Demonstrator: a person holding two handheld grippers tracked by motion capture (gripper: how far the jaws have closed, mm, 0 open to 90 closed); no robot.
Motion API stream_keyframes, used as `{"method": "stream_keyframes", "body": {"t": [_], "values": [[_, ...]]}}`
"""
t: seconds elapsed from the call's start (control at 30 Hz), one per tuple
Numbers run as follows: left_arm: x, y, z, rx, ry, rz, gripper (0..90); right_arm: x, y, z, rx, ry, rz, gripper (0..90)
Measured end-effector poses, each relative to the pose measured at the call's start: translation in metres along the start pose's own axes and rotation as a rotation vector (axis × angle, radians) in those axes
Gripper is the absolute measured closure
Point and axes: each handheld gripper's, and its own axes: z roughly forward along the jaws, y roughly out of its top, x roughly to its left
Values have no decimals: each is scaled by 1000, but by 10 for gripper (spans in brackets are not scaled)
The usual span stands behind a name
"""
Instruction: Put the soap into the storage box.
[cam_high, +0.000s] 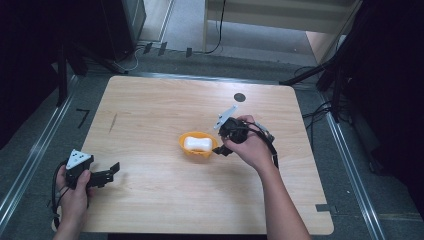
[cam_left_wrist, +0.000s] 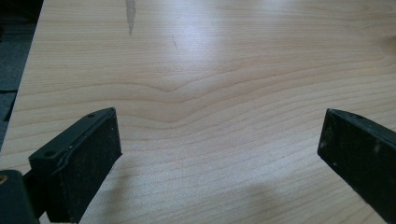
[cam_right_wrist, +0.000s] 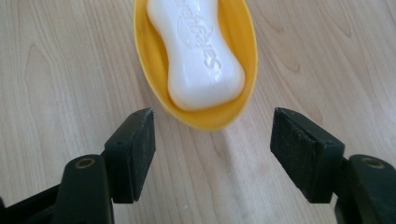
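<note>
A white bar of soap (cam_high: 197, 144) (cam_right_wrist: 200, 53) lies inside a yellow oval dish (cam_high: 190, 150) (cam_right_wrist: 241, 46) near the middle of the wooden table (cam_high: 150, 115). My right gripper (cam_high: 220, 149) (cam_right_wrist: 212, 140) sits just to the right of the dish, open, its jaws spread wider than the dish's near end and touching nothing. My left gripper (cam_high: 111, 171) (cam_left_wrist: 219, 140) rests low at the table's front left, open, with bare wood between its jaws.
A small dark round mark (cam_high: 239, 97) sits near the table's far edge. Dark stands (cam_high: 330, 75) and cables (cam_high: 217, 30) surround the table on the floor. The person's right forearm (cam_high: 282, 205) crosses the front right of the table.
</note>
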Motion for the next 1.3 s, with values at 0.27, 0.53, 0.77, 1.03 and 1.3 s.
{"method": "stream_keyframes", "body": {"t": [0.27, 0.53, 0.77, 1.03, 1.3], "values": [[0, 0, 0, 0, 2, 0, 0, -1, -25, -7, -14, -30, 47, 213], [0, 0, 0, -3, 0, 0, 0, -1, -58, -11, -31, -70, 126, 141], [0, 0, 0, -2, 0, 0, 0, -1, -80, -15, -41, -88, 167, 119], [0, 0, 0, -2, 2, 2, 0, 1, -112, -23, -55, -125, 241, 0], [0, 0, 0, -1, 1, 1, 0, 5, -139, -27, -76, -146, 279, 0]]}}
